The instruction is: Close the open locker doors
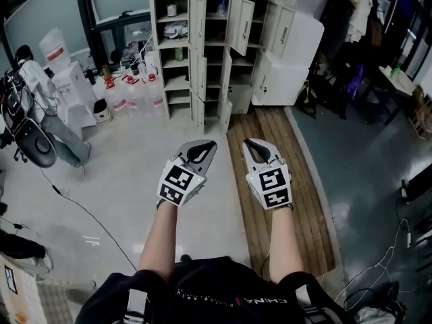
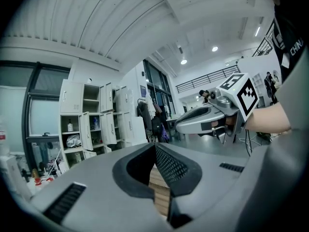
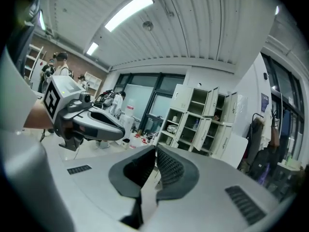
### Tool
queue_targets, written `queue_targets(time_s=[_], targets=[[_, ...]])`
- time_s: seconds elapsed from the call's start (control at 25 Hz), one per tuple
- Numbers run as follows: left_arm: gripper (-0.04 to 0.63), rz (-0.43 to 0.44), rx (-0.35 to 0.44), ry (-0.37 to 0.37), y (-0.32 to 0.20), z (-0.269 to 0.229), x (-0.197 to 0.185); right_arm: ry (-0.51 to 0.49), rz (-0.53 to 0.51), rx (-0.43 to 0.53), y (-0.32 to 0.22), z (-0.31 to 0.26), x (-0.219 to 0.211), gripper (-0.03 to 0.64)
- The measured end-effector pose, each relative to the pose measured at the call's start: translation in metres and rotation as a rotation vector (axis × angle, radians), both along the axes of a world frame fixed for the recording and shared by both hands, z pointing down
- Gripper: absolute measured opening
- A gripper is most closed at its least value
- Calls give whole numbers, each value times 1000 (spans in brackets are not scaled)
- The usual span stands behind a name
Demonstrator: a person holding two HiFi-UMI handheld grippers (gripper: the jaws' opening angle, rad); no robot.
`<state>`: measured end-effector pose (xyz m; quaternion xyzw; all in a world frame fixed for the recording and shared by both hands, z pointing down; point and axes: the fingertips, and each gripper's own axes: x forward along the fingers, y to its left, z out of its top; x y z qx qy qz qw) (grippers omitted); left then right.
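1. The lockers stand against the far wall, well apart from the person. The task's thing is therefore out of reach, and nothing can be pushed from here.
2. A strip of wooden boards runs along the floor from the near right up to the foot of the lockers. It looks like the plain way in.
3. Several locker doors in the middle columns hang swung out into the room, upper and lower alike, showing shelves with small items on them. The columns at the far right look shut already. Each open door likely needs a push on its outer face back toward its frame.
4. A cluster of water bottles sits on the floor just left of the lockers (worth a wide berth when working the left column).
5. The left gripper and the right gripper are held side by side in front of the body, both aimed at the lockers. The jaws of each are pressed together with nothing between them, which suits nudging a door with a blunt tip better than pinching its edge.
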<state>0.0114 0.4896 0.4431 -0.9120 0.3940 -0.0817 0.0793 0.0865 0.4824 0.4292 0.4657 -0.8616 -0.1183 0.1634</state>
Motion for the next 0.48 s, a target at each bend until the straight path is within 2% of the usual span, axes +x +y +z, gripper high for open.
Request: queue_targets(time_s=[0.16,0.48], targets=[[19,2,0,0,-4,-1,13,24,61,-7,-7,1,16,32],[19,-3,-6,4,-13,4,56,-55,81,-49,-18,5,64,32]])
